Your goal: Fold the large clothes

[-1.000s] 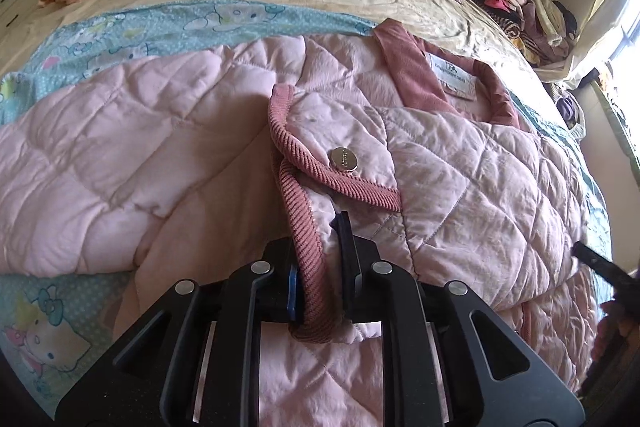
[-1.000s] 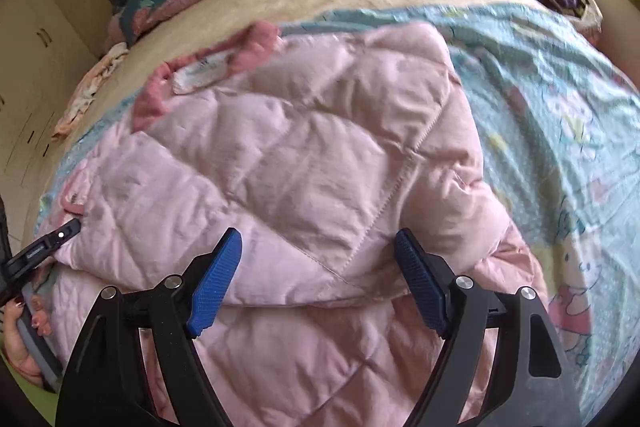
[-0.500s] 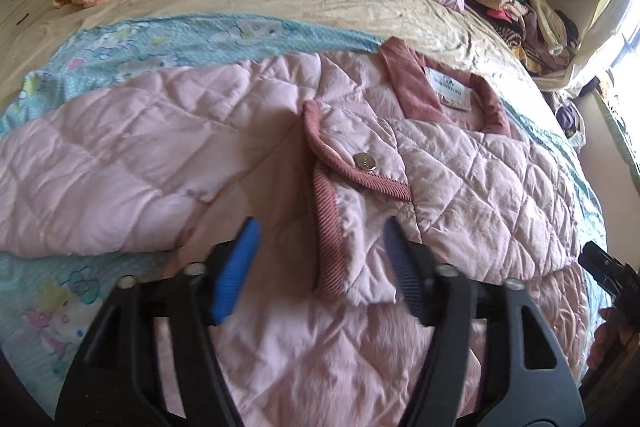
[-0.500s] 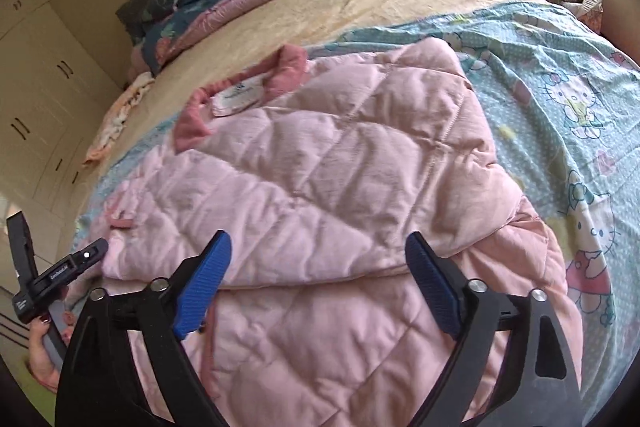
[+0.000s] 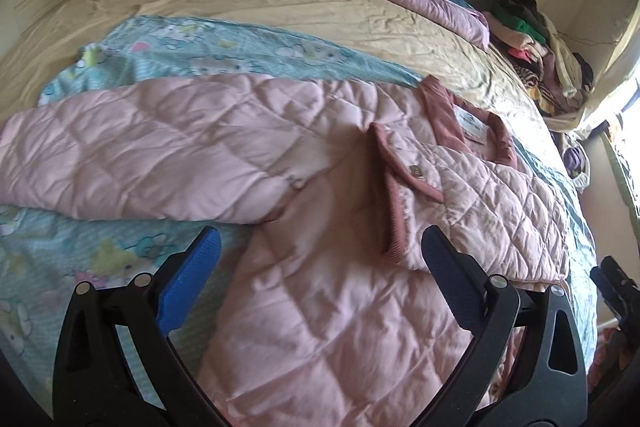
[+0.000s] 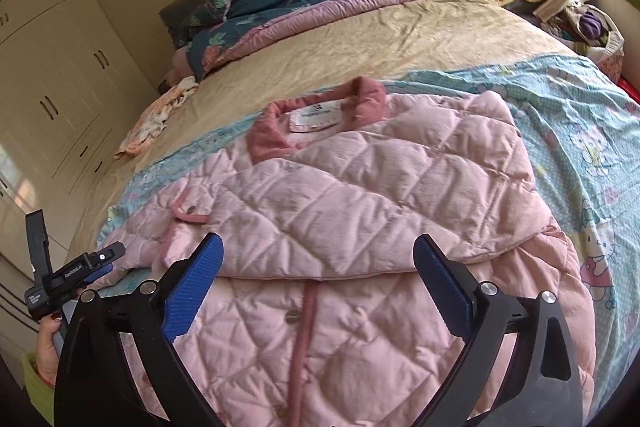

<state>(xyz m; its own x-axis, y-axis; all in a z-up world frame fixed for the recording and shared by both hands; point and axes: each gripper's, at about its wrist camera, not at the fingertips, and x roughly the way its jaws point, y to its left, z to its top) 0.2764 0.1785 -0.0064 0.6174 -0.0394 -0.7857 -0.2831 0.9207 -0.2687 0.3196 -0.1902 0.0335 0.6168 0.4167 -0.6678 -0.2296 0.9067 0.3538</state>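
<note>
Jacket (image 5: 320, 307) sleeve (image 5: 140, 155) is stretching toward the bed's left edge, nearer our left hand-held gripper (image 5: 320, 263); we are holding both hand-held grippers wide, gripping nothing.

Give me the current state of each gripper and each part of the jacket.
left gripper: open, empty
right gripper: open, empty
pink quilted jacket: flat on bed, buttoned
one sleeve: folded across the front
other sleeve: stretched out sideways
</note>
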